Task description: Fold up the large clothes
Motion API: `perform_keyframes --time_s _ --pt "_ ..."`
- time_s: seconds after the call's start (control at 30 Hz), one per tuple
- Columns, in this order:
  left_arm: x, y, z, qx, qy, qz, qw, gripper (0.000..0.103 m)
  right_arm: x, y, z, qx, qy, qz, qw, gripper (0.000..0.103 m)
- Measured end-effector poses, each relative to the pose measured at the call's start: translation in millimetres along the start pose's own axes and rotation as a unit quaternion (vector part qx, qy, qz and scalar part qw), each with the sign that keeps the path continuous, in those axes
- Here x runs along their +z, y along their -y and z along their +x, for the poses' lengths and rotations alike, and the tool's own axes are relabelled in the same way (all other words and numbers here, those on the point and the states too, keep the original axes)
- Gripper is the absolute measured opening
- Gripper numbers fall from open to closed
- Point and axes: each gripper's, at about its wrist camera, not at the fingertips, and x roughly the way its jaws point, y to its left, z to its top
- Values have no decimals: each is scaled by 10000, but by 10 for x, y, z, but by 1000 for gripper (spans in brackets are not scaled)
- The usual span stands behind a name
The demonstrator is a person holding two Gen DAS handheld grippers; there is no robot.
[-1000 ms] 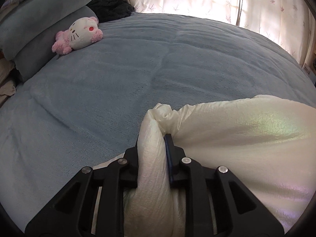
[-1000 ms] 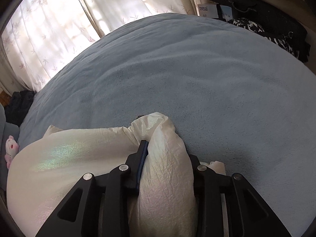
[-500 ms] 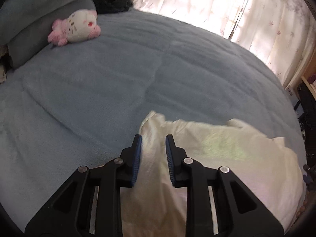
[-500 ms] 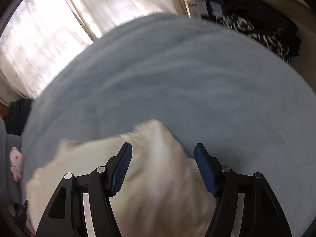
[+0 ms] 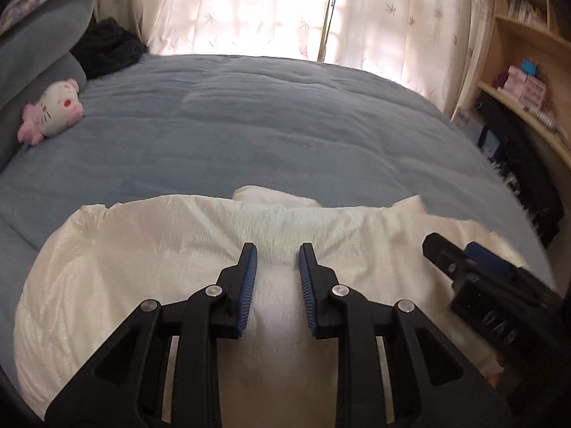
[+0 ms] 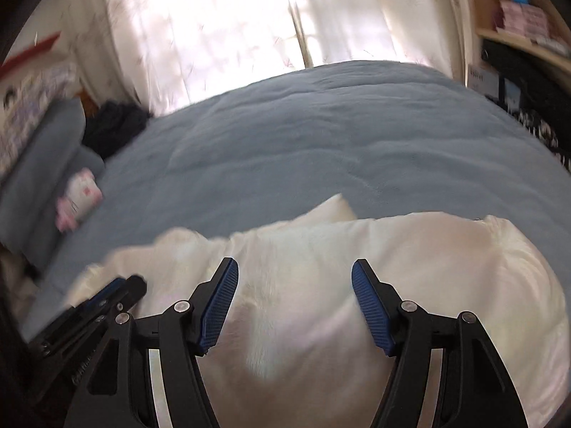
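Blue fleece bedspread fills both wrist views, lit by pale leaf-print curtains behind. Left gripper: blue-padded fingers narrowly parted, nothing pinched; they hang above the white garment with fabric visible through the gap. Right gripper: jaws spread wide, having opened within the last second; no cloth between the pads, garment lies below them. Garment is a crinkled white bundle, lying flat across the near part of the bed, one small corner poking out at its far edge. Each gripper appears, blurred, at the edge of the other's view. Pink-and-white cat plush lies at far left beside blue pillows. Wooden shelves stand right.
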Motion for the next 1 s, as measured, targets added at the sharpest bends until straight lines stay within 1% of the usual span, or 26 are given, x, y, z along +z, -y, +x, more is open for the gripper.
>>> perform_keyframes --time_s 0.03,0.17,0.23,0.43,0.57,0.67,1.0 --pt "-32 13 73 48 -13 11 10000 20 -39 3 77 -17 -11 -17 10000 67" --pt "-64 -99 338 40 -112 -211 9997 22 -123 87 296 60 -55 210 9997 67" --pt "-73 -160 475 -30 -185 -387 9991 22 -142 68 418 32 -68 178 9998 67" --pt "-151 -140 666 7 -55 -270 9996 22 -235 119 723 -109 20 121 9999 69" --pt "-188 -138 795 -67 8 -292 9995 22 -287 127 819 -109 134 110 9998 70" --pt "-227 -125 843 -27 55 -258 9996 22 -295 109 881 -124 169 89 9997 71" --pt "-239 -126 973 -94 60 -310 9995 22 -266 118 1000 -109 193 50 9997 72"
